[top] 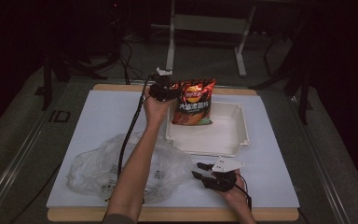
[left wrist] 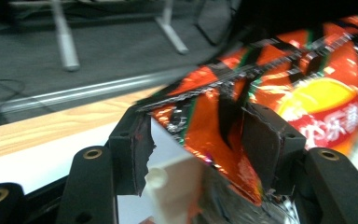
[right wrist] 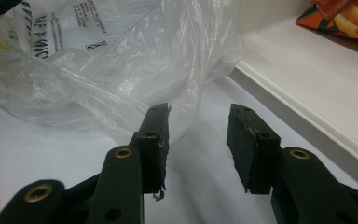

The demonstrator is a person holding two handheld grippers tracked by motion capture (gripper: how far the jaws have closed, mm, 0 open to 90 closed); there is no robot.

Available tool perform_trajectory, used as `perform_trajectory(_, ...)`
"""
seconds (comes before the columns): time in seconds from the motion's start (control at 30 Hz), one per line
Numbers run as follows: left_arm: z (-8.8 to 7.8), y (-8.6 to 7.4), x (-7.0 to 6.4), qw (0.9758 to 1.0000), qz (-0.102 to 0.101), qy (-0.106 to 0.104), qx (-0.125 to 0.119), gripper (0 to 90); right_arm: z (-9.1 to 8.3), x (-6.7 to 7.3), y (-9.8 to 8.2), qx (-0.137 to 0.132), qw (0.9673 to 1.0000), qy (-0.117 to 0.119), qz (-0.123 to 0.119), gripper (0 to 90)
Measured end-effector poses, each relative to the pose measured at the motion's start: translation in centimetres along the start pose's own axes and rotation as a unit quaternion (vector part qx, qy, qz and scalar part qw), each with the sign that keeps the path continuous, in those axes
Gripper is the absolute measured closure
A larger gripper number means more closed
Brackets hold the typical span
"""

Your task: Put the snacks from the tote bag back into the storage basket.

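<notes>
Over the shallow white plastic tray (top: 242, 128), the left gripper (top: 170, 92), jaws released, flanks the upright red-orange foil crisp bag's (top: 193, 102) top corner; the right gripper (top: 200, 171) rests open, well apart.

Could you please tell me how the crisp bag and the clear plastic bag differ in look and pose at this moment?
The crisp bag is opaque orange-red foil with bold print; the plastic bag is see-through with small black print. The crisp bag stands upright in the white tray, its top edge between the left gripper jaws; the plastic bag lies slumped and crumpled on the table, with the right gripper open beside it. Both are flexible, crinkly packaging.
</notes>
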State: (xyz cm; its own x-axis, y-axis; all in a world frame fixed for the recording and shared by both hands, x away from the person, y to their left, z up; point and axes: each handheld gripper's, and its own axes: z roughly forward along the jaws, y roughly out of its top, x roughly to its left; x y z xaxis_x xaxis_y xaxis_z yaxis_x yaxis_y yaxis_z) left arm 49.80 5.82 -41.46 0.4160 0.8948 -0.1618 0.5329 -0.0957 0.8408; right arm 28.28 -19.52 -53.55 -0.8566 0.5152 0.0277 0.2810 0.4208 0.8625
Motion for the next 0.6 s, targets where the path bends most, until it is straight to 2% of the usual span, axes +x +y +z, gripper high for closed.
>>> perform_trajectory(0.13,0.0,-0.1,-0.3,0.9999,0.014,0.005,0.0,42.1,0.0,0.0,0.0,0.0,1.0,0.0,0.0,58.6)
perform_trajectory(0.27,-0.3,0.0,-0.7,0.9996,0.018,-0.018,-0.013,42.1,0.0,0.0,0.0,0.0,1.0,0.0,-0.001,58.7)
perform_trajectory(0.37,-0.7,0.0,-1.1,0.9991,0.026,-0.025,-0.023,40.1,0.0,0.0,0.0,0.001,1.0,-0.001,-0.003,58.6)
perform_trajectory(0.47,-1.2,-0.1,-1.0,0.9984,0.021,-0.032,-0.041,39.0,0.1,0.0,0.0,0.001,1.0,-0.001,-0.003,58.7)
perform_trajectory(0.5,-1.2,-0.1,-1.0,0.9984,0.021,-0.032,-0.041,38.4,0.1,0.0,0.0,0.001,1.0,-0.001,-0.003,58.7)
perform_trajectory(0.53,-1.3,-0.2,-1.0,0.9984,0.03,-0.032,-0.036,38.4,0.1,0.0,0.0,0.0,1.0,0.0,-0.003,58.6)
perform_trajectory(0.6,-1.0,-0.4,-0.9,0.9988,0.04,-0.02,-0.021,37.1,0.1,0.0,0.0,0.001,1.0,-0.001,-0.004,58.6)
